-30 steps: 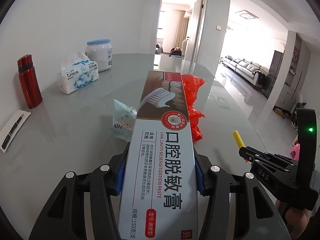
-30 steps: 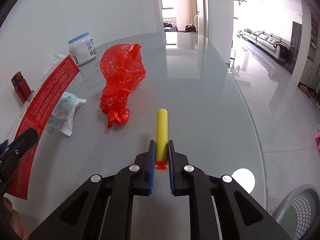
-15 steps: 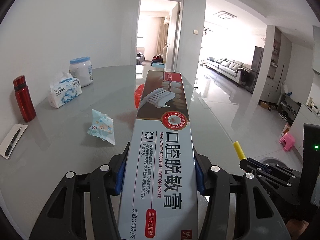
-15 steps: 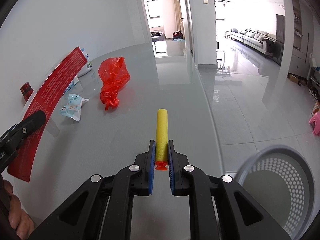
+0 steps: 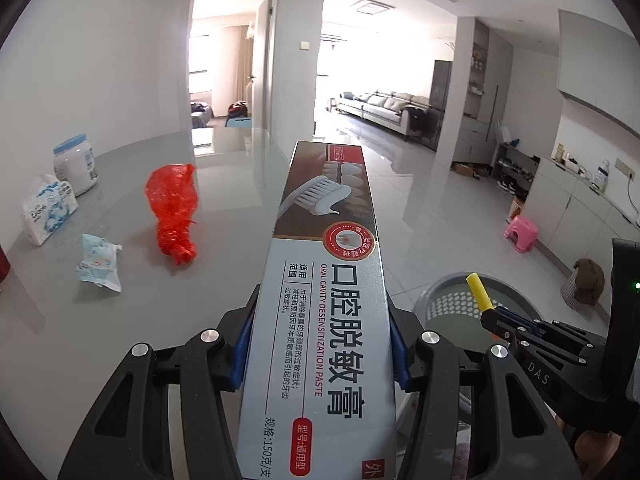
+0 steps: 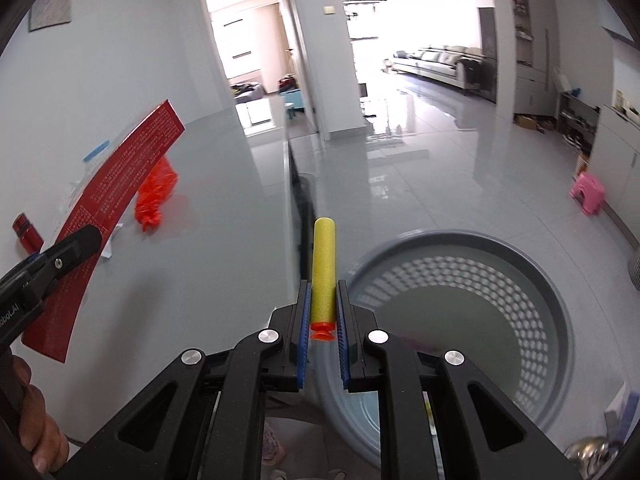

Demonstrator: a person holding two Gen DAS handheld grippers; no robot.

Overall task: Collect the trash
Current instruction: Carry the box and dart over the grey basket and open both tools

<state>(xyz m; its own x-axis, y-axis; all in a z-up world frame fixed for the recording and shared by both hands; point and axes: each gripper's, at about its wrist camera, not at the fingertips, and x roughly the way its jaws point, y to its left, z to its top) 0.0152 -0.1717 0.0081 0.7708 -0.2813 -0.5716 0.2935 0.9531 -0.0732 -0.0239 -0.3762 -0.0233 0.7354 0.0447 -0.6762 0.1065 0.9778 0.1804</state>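
Observation:
My left gripper (image 5: 318,328) is shut on a long toothpaste box (image 5: 324,280), which juts forward over the glass table's right edge; its red side (image 6: 116,196) shows in the right wrist view. A yellow foam dart (image 6: 323,268) with an orange tip is clamped in my right gripper (image 6: 323,304), just past the table edge and beside the rim of a grey perforated trash basket (image 6: 532,264) on the floor. In the left wrist view the same dart (image 5: 479,291) hangs over the basket (image 5: 440,292). A crumpled red plastic bag (image 5: 173,212) and a small printed wrapper (image 5: 98,262) lie on the table.
A tissue pack (image 5: 48,210), a white jar with a blue lid (image 5: 76,164) and a red bottle (image 6: 26,232) stand at the table's far left. A pink stool (image 6: 588,192) sits on the tiled floor to the right. A hand (image 6: 36,420) grips the left tool's handle.
Both grippers swung right, off the tabletop toward the floor side. The trash basket came into view under the right gripper, and the red bag and wrapper slid left in both views.

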